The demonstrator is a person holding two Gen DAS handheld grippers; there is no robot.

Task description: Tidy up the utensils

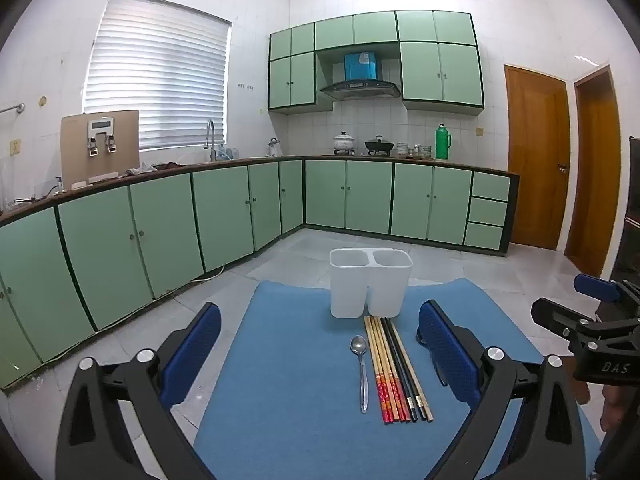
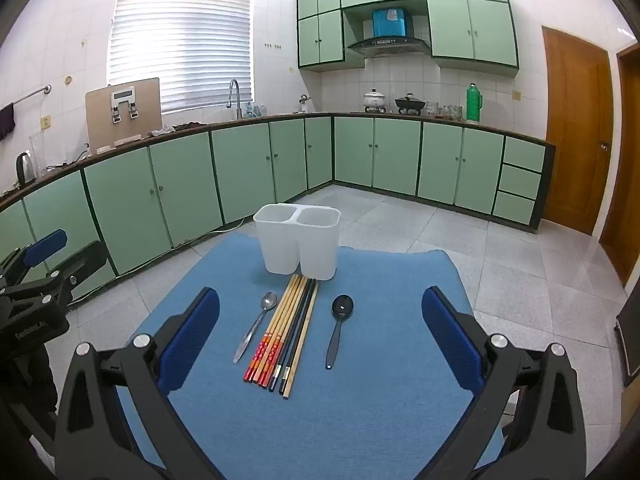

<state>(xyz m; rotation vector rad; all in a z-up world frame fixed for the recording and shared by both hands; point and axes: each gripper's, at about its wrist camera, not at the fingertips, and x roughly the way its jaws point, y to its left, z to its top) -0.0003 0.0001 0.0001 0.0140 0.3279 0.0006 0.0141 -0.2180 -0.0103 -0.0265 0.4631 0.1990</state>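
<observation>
Chopsticks [image 2: 286, 328] lie before white holder [image 2: 298, 240]; both grippers agape.

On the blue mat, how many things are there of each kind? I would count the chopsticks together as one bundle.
Spoons: 2, a metal spoon and a black spoon
Bundle of chopsticks: 1; the single sticks lie too close together to count surely
White holder with two compartments: 1
Total: 4

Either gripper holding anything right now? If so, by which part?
Nothing held. Left gripper and right gripper both stand open and empty above the blue mat; spoons and chopsticks lie untouched on it.
</observation>
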